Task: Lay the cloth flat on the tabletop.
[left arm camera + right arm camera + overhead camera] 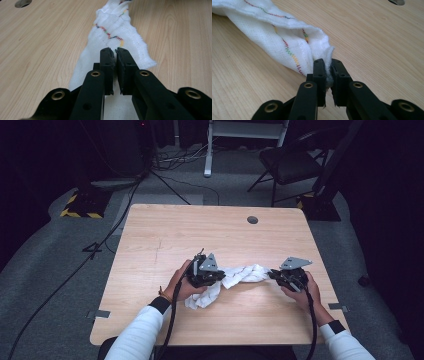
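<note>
One white cloth, two claws, no writing I can read.
My left claw (114, 53) and right claw (327, 63) each clamp one end of the cloth (240, 275), lying twisted on the table (150, 245).

Table (150, 245) is being viewed from above, facing forward. Both gripper cameras are being held low, close; white cloth (112, 32) is being shared.
</note>
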A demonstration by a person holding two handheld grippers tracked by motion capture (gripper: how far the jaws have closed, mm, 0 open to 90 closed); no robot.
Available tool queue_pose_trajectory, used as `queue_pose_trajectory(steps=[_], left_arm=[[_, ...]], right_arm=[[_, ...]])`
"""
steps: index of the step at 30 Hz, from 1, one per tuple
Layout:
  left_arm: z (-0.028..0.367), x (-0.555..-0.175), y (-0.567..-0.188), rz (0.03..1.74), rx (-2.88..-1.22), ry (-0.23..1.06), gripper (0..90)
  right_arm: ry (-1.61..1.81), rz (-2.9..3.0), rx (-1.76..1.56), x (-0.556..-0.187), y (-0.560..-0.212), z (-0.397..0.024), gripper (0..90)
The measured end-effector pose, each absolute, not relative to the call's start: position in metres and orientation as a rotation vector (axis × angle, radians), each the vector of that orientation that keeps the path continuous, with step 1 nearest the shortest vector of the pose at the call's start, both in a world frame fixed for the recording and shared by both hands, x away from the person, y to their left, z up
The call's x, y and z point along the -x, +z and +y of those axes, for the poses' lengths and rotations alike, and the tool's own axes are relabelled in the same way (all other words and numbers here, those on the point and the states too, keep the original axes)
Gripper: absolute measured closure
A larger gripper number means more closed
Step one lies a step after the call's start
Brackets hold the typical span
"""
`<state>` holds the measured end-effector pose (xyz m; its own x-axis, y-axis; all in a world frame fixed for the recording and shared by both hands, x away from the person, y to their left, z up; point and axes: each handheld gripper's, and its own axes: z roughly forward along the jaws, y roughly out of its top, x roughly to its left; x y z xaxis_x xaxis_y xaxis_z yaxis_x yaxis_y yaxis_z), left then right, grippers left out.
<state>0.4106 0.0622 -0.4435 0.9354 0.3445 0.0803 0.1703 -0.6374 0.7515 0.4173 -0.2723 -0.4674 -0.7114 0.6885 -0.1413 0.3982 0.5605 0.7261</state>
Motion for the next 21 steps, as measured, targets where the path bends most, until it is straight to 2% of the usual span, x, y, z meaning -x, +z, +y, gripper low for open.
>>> queue_pose_trajectory(steps=[6,11,14,18,20,21], left_arm=[[0.037,-0.390,-0.445,0.253,-2.297,0.272,85.5],[0.033,-0.390,-0.445,0.271,-2.297,0.305,86.4],[0.048,-0.399,-0.438,0.346,-2.256,0.384,87.0],[0.069,-0.412,-0.430,0.430,-2.187,0.428,87.1],[0.089,-0.428,-0.427,0.528,-2.124,0.436,87.1],[0.089,-0.428,-0.427,0.528,-2.124,0.436,87.1]], right_arm=[[0.958,2.339,-0.906,-0.418,-0.464,-0.276,81.9],[0.950,2.330,-0.913,-0.419,-0.465,-0.276,81.3],[0.945,2.330,-0.894,-0.418,-0.465,-0.274,81.6],[0.941,2.323,-0.899,-0.418,-0.465,-0.275,79.7],[0.946,2.315,-0.908,-0.419,-0.465,-0.275,73.7],[0.946,2.315,-0.908,-0.419,-0.465,-0.275,73.7]])
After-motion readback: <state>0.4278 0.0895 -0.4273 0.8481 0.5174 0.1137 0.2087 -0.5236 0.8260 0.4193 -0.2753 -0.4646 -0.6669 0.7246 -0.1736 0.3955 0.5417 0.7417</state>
